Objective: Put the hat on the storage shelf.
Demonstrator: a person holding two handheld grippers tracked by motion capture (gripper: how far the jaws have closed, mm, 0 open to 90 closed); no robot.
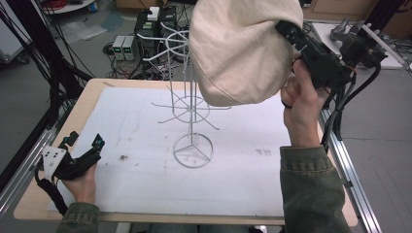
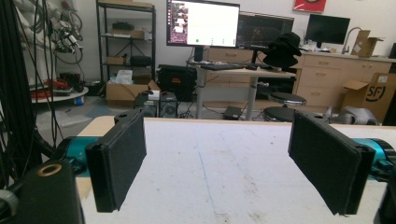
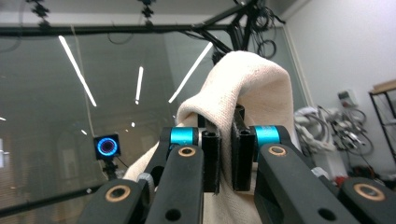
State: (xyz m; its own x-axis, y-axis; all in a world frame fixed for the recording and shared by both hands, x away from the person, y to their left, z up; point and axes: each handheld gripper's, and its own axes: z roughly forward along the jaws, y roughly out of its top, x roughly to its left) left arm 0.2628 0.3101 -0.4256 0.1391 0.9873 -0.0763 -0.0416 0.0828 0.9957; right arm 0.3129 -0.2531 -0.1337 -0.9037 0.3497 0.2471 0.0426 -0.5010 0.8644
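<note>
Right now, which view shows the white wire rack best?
The high view: the white wire rack stands whole on the table, ring base to upper arms, its top partly behind the cream hat that the right gripper holds. The right gripper view has the hat clamped close up; the left gripper view looks past open jaws across the table.

Cap [image 1: 240, 53] hangs above rack [image 1: 192, 111], seemingly apart.

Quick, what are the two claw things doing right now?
Left gripper: open, holding nothing, resting low at the table.
Right gripper: closed on the cream cloth hat, lifted above the white wire rack.
</note>
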